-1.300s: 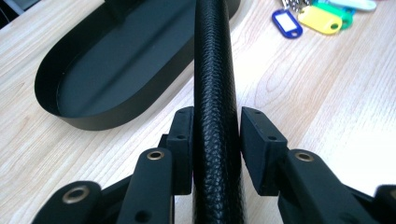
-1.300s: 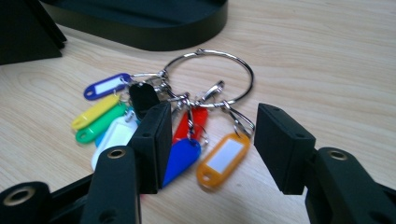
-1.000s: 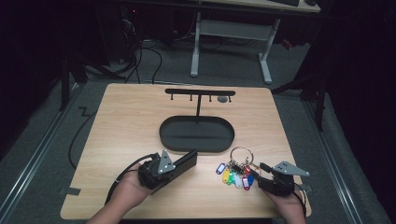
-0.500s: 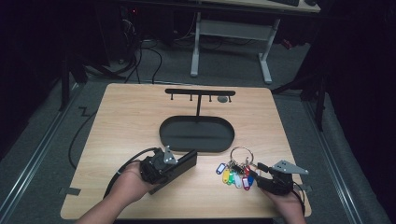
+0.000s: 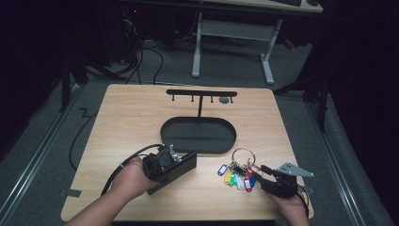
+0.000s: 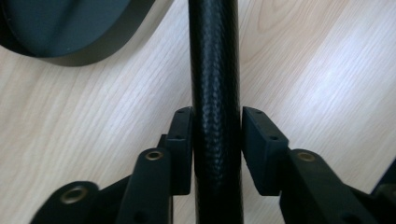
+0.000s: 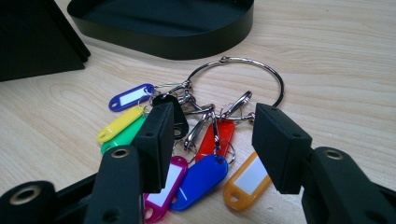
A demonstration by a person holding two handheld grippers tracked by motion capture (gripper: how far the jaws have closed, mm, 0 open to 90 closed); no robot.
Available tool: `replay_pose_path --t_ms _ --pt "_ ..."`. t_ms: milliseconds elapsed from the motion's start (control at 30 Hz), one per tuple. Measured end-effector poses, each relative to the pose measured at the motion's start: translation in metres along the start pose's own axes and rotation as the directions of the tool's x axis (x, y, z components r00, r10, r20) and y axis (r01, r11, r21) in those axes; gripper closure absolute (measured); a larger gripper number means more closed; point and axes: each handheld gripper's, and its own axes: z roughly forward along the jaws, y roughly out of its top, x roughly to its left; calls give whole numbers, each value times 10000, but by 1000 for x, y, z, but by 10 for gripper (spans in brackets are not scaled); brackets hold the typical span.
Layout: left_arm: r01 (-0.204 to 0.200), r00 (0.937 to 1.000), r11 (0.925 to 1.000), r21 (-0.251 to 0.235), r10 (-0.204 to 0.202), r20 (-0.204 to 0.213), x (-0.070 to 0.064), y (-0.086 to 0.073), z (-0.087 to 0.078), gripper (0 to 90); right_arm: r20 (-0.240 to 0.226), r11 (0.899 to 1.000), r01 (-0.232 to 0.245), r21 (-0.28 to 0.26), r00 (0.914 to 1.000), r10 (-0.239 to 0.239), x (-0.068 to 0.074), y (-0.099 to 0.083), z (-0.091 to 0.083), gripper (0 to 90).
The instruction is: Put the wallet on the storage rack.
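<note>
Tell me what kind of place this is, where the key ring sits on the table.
Probably a lab or workshop test station. A light wood table stands on grey carpet, a second desk's white metal legs rise behind it, and cables trail across the dim floor.

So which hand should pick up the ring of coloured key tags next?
Right. The right tongs stand open straddling the steel ring of coloured plastic key tags on the wooden table, while the left tongs are closed on a black textured bar, away from the tags.

bare table point(image 5: 127, 122) left, oval tray point(image 5: 198, 136) and rack point(image 5: 201, 93) block centre
</note>
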Motion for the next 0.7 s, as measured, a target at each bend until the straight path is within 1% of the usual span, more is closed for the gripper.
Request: replay_pose_path --t_ms 67,100,133,233,333,433,500,600,700 --pt "-27 10000 10000 11 27 45 0 -1 0 642 -20 10000 36 -38 10000 -36 0 0 -2 491" --pt "-27 10000 10000 -19 27 95 0 -2 0 658 -3 10000 29 -39 10000 -29 1 0 -2 491" --pt "-11 9995 10000 -82 13 316 1 -2 -1 685 1 10000 58 -46 10000 -58 1 -1 -3 491" --pt "16 9988 10000 -76 -12 495 3 -2 -1 717 -2 10000 -6 -53 10000 6 0 -1 -3 492" --pt "-116 9984 9999 13 116 549 5 -1 -1 723 18 10000 -53 -25 10000 53 0 -1 -3 493" --pt "-196 9989 9998 -59 198 432 5 -2 0 731 44 10000 -53 -16 10000 53 -1 -1 -2 493" --pt "-427 9990 9990 -109 428 142 3 -2 -1 736 67 10000 -66 23 10000 66 -2 -1 0 494" --pt "-698 9975 9975 -148 696 -137 0 -4 -1 739 86 9999 -115 9 9999 115 -3 -1 0 495" --pt "-823 9965 9961 -329 817 -201 -1 -4 -4 740 129 9997 -238 -66 9996 239 -3 0 -2 498"
